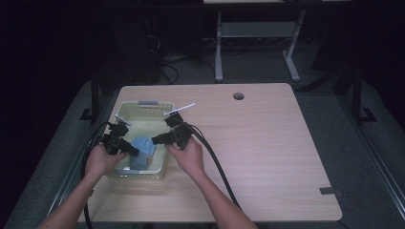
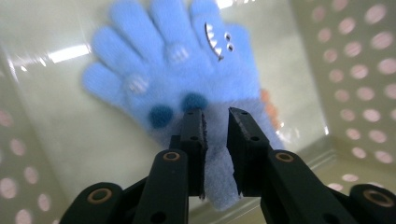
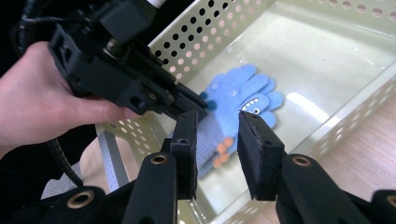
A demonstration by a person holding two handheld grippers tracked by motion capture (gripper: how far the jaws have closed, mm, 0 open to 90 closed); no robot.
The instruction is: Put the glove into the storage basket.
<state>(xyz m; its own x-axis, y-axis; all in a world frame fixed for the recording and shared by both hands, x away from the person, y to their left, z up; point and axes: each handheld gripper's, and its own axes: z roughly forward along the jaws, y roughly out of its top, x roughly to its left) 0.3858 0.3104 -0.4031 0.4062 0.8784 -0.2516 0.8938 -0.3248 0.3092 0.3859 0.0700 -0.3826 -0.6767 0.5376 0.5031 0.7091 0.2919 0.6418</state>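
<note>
Left gripper [image 2: 215, 122]: jaws clamped on blue glove [image 2: 187, 70] cuff | glove fingers point away, along basket [image 3: 327, 126] floor | right gripper [image 3: 217, 126]: parted, empty, above cuff.

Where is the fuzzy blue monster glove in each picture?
High view: fuzzy blue monster glove lies in the pale perforated plastic basket, left of centre.
Left gripper view: glove upper centre, cuff between the fingers.
Right gripper view: glove centre.
Shared landmark: the basket.
</note>
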